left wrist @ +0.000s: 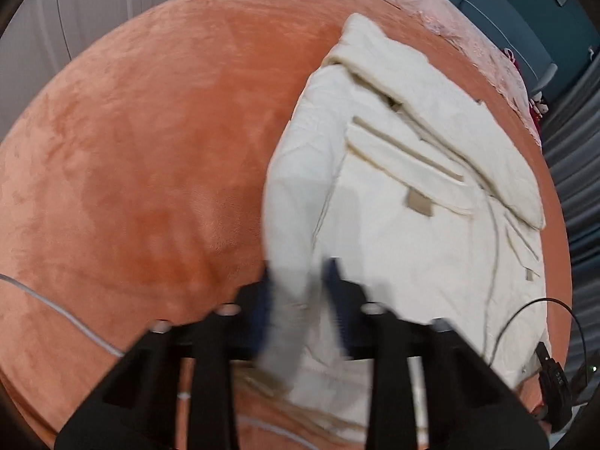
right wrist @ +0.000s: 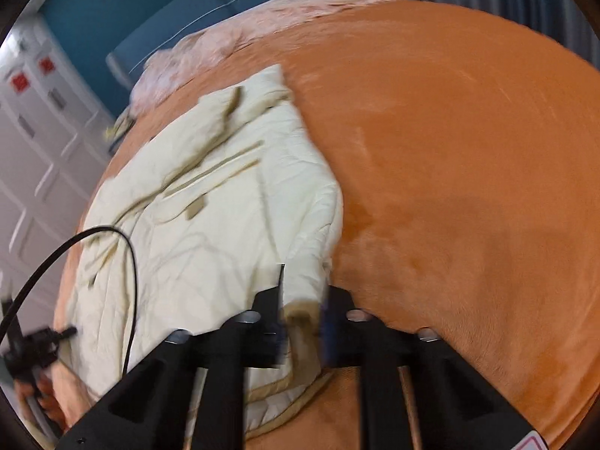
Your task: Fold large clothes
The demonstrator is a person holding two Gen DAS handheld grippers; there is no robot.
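The jacket is cream, plain, with tan trim along its hem and a small tan patch on the front. It lies on a plain orange-rust blanket; beyond that is a pale pink cover. The grippers are black with blue on the fingers. The wall is teal, the cabinet white with red squares, the cable black

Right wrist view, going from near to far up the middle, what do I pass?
Right gripper clamping the hem, cream jacket, pink bedding, teal wall.
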